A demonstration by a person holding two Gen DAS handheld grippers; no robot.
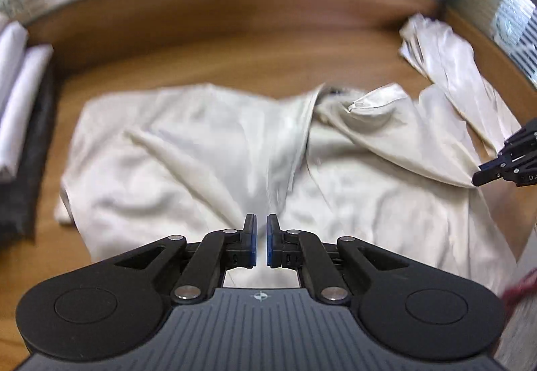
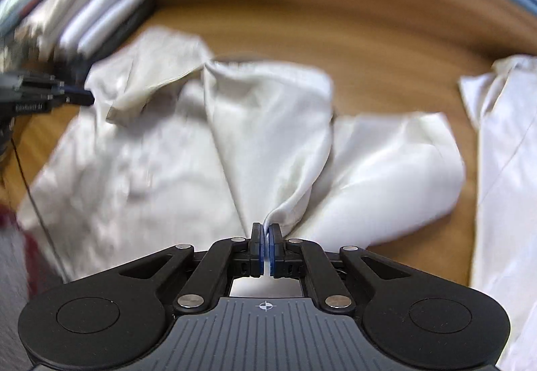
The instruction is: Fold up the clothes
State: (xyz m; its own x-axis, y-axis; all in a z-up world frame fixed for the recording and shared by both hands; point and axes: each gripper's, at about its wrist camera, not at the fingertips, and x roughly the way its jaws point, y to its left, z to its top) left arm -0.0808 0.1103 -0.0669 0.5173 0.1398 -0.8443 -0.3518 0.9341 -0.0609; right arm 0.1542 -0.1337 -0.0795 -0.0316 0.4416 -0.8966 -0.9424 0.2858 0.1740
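While the cream crumpled cotton shirt (image 1: 188, 152) lies on the brown wooden surface (image 1: 235, 28), the left claw (image 1: 261, 241) and the right claw (image 2: 265, 248) each pinch its fabric.

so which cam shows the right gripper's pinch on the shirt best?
Right wrist view: the right gripper is shut on a fold of the white shirt, cloth visible between the blue pads. The left wrist view only catches its tip at the right edge, against the cloth.

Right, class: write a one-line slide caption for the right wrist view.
Right gripper shut on a fold of the cream shirt spread on the wooden table.
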